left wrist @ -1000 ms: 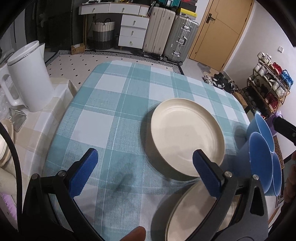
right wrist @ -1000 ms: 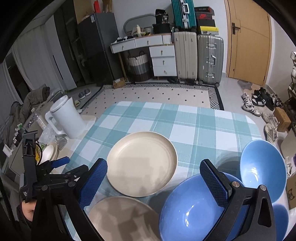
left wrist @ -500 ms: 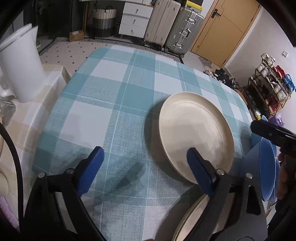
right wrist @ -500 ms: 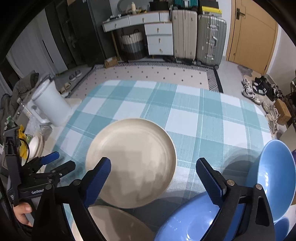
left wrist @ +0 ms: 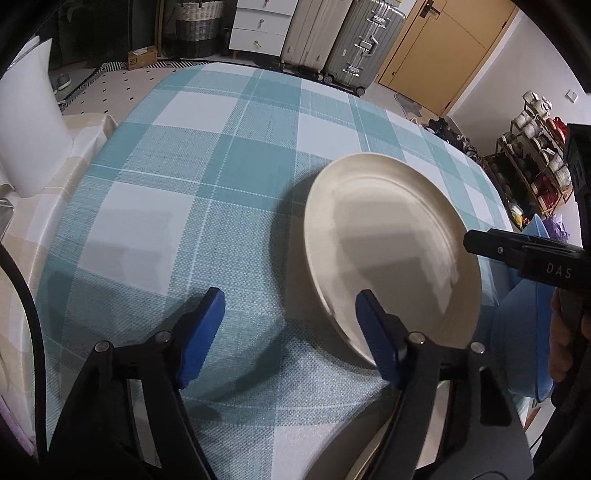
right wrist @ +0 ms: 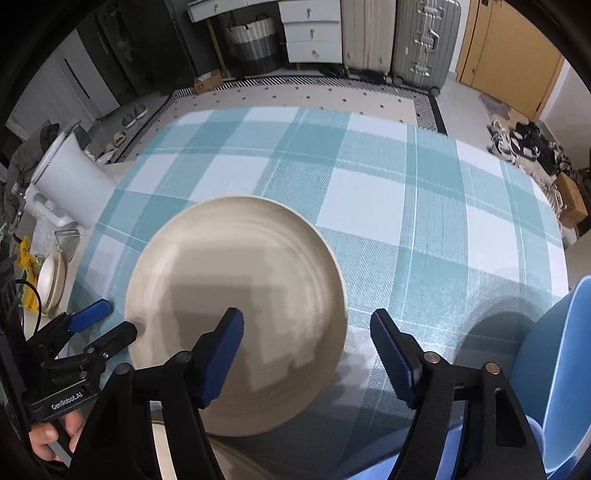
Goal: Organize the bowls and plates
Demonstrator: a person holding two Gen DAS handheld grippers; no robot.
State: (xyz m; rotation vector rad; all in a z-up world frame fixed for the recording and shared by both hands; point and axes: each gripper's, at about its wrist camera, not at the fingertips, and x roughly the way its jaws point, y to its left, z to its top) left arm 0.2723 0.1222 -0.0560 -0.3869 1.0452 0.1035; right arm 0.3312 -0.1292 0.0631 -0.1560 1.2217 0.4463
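Round cream ceramic plate (left wrist: 388, 243) flat on teal-white checked counter (left wrist: 207, 184). Left tool (left wrist: 288, 332) and right tool (right wrist: 306, 354) straddle opposite plate rims, jaws just been closing, partly apart, pads not pressing. Blue plastic bowl (right wrist: 561, 369) near right edge.

Cream plates: two on the checked cloth: one whole plate (right wrist: 236, 314), one partly hidden at the near edge (left wrist: 436, 435)
Blue bowls: at least two, cut off at the right edge (right wrist: 554, 369); exact number cannot be told
Grippers: two, the left gripper (left wrist: 288, 332) and the right gripper (right wrist: 306, 354)
White kettle: one (right wrist: 70, 184)
Suitcases: two (right wrist: 424, 37)
Woven basket: one (right wrist: 255, 44)
Drawer unit: one (right wrist: 314, 29)
Door: one (right wrist: 509, 55)
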